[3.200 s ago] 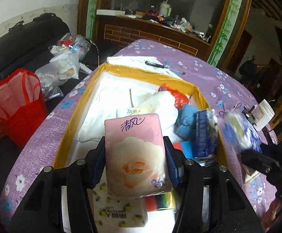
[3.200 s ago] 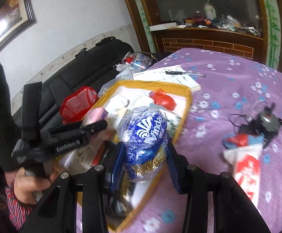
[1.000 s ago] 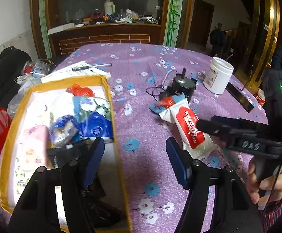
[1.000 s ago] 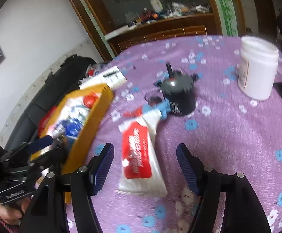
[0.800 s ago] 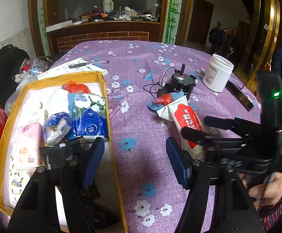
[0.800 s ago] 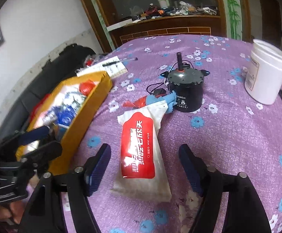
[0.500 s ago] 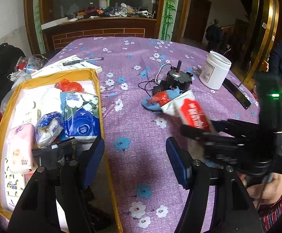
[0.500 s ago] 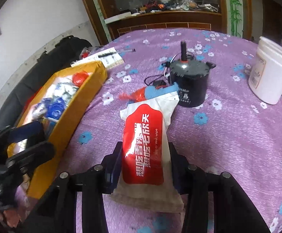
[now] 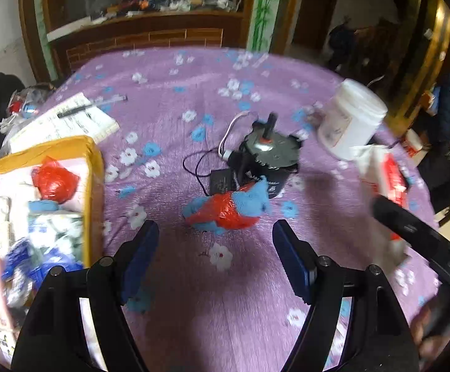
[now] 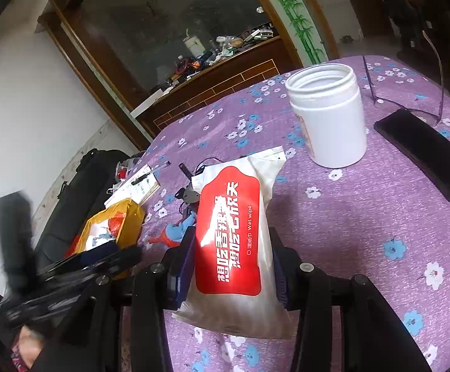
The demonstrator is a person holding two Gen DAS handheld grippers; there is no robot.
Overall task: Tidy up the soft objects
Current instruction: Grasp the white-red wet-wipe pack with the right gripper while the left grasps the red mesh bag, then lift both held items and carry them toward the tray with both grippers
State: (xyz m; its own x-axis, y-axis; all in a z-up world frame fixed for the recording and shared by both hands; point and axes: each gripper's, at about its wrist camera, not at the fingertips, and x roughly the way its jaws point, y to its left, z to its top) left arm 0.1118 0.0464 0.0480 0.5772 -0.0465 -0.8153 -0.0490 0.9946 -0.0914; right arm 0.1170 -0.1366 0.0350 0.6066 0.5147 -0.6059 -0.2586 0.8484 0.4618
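The wet wipe pack (image 10: 234, 241) is clamped in the right gripper (image 10: 231, 263), lifted above the desk (image 10: 364, 217). The yellow box (image 9: 94, 167) holds tissue packs and a red bag (image 9: 54, 181). The left gripper (image 9: 215, 254) is empty, its fingers opening toward the red-and-blue toy (image 9: 231, 207)

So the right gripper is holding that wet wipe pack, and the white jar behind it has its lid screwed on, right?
Not quite. The right gripper does hold the wet wipe pack, but the white jar behind it has no lid: the right wrist view looks straight into its open mouth.
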